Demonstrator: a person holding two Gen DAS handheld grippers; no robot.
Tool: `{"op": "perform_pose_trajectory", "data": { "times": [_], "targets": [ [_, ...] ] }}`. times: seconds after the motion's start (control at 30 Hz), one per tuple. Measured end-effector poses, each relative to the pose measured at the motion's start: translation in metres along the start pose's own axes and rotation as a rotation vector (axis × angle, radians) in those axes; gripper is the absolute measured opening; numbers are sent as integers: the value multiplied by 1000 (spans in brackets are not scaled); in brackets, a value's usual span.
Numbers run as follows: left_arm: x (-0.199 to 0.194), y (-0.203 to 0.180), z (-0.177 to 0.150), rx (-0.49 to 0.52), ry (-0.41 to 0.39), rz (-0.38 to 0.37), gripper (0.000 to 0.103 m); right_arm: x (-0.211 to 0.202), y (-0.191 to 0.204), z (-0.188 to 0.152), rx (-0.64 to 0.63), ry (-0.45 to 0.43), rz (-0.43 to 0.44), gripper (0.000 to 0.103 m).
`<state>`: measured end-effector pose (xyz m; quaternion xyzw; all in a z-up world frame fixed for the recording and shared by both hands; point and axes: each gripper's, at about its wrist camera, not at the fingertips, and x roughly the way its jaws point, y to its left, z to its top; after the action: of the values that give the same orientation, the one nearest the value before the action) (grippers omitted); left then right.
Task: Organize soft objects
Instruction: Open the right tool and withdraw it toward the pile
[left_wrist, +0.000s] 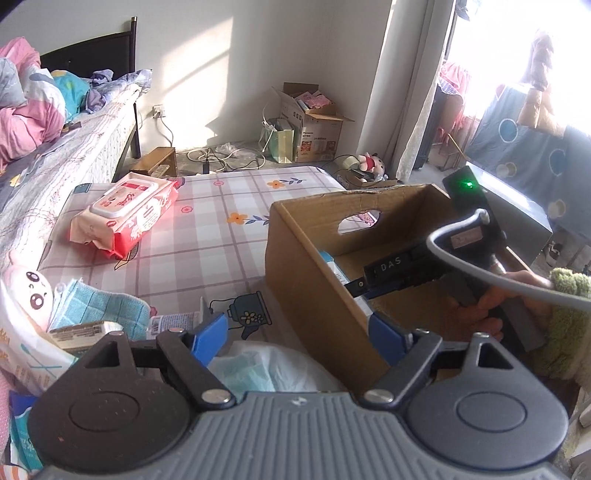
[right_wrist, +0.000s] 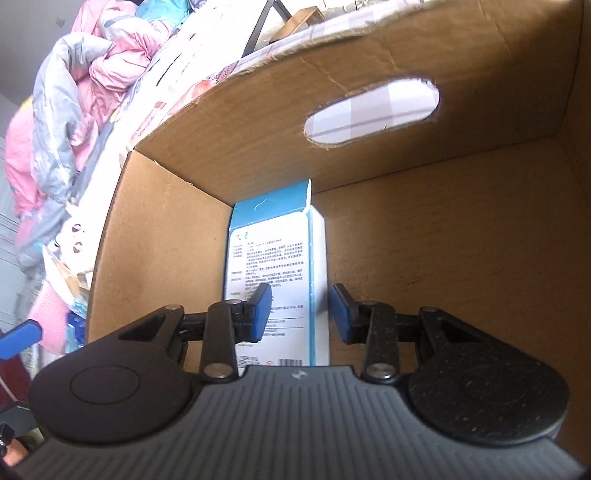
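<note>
Reaching down into a brown cardboard box (right_wrist: 443, 258), the right gripper (right_wrist: 300, 314) hangs with its blue pads (right_wrist: 263, 310) parted on either side of a slim blue-and-white carton (right_wrist: 280, 258), neither pad pressing on it. The carton lies flat on the box floor against the left wall, its white back panel covered in small printed text, a blue hang tab at its far end and a barcode at the near end. An oval handle cut-out (right_wrist: 373, 110) pierces the far wall of the box, showing checked fabric through it. From the left wrist view, the same cardboard box (left_wrist: 306, 266) stands on a mattress under a checked, flower-printed sheet (left_wrist: 207, 221), and the right gripper's black body (left_wrist: 406, 273) dips over its rim, gripped by a hand (left_wrist: 480, 306) in a green fleecy sleeve (left_wrist: 569, 295). The left gripper (left_wrist: 299, 332) is spread wide and holds nothing, poised above a translucent plastic bag (left_wrist: 266, 365) with pale teal material inside. Farther back on the sheet lies a red-and-white pack of wet wipes (left_wrist: 125, 214) with a white flip lid. At the left edge sit a white packet printed with a pink cartoon face (left_wrist: 29, 295), a light blue cloth (left_wrist: 96, 302) and a small tube (left_wrist: 173, 321). Rumpled pink bedding (left_wrist: 29, 110) is heaped on the bed behind.
</note>
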<state>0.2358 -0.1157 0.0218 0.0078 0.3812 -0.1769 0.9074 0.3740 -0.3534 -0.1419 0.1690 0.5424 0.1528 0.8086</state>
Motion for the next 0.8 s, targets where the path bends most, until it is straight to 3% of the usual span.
{"op": "perform_pose_trajectory", "data": {
  "times": [0.07, 0.17, 0.5, 0.8],
  "targets": [
    [-8, 5, -7, -13, -5, 8, 85, -8, 3, -3, -13, -16, -21, 57],
    [-21, 15, -17, -35, -19, 23, 87, -23, 5, -7, -20, -58, -44, 68],
    [-78, 68, -56, -157, -100, 109, 88, -96, 34, -13, -76, -251, -53, 69],
    [-116, 124, -87, -265, -142, 215, 88, -157, 95, 8, -126, -330, 34, 69]
  ]
}}
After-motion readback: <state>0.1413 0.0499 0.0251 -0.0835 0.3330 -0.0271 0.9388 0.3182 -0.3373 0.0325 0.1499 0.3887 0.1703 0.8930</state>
